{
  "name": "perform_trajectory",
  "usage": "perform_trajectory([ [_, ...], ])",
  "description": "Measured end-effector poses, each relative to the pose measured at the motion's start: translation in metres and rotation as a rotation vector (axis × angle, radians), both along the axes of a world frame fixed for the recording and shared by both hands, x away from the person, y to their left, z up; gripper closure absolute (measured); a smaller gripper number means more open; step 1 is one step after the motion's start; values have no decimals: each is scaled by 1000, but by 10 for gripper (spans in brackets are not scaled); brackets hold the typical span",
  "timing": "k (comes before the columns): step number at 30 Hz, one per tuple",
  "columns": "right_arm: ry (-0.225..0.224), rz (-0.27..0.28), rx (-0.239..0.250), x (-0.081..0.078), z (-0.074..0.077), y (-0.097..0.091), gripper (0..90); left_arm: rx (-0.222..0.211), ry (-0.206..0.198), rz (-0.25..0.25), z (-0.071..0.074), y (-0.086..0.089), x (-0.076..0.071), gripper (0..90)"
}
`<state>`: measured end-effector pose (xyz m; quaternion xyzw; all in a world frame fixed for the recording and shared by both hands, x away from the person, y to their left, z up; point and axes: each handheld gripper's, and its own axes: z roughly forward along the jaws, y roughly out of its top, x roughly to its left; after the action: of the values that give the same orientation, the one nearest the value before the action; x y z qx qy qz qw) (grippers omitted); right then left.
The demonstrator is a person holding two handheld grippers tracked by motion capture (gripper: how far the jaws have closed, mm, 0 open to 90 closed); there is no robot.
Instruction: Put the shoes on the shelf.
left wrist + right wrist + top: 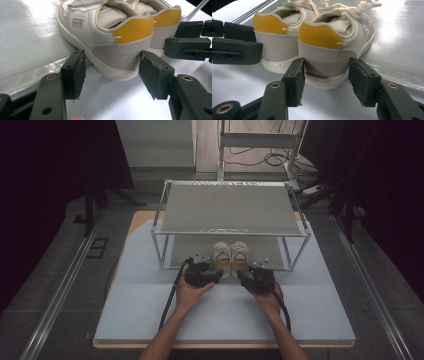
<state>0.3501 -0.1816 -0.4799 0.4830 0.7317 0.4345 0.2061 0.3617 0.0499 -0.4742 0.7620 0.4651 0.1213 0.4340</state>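
Two small cream shoes with yellow heel tabs stand side by side, touching, at the front edge of the lower shelf (272,251) of a metal rack (230,234) on the white bench (150,315), heels toward the person and just overhanging the shelf's silvery liner. Left tongs (218,276) sit at the heel of the left shoe (221,255); in the left gripper view the heel of this shoe (120,50) lies between the pads, the right pad (153,72) at or just beside the heel's edge, the left pad (79,72) clear of the sole, so these tongs are apart and not clamped. Right tongs (240,276) sit at the heel of the right shoe (240,254); in the right gripper view the heel (327,55) fills the gap between the jaws, both pads (298,80) close against the sole, contact on the left pad likely, on the right pad a thin gap or touch, cannot tell; no firm squeeze visible. The other gripper shows beside the neighbouring shoe in each gripper view. Both hands (187,292) rest low over the bench.
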Motion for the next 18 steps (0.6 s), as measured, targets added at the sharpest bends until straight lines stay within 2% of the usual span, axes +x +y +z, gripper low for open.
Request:
perform_trajectory([
  [7,-8,-9,-2,0,0,0,480,11,-3,3,0,-1,3,378],
  [11,-23,-12,-29,1,1,3,483,5,0,8,0,-1,4,383],
  [18,-36,-19,-36,4,4,4,488,2,9,7,0,-2,5,394],
])
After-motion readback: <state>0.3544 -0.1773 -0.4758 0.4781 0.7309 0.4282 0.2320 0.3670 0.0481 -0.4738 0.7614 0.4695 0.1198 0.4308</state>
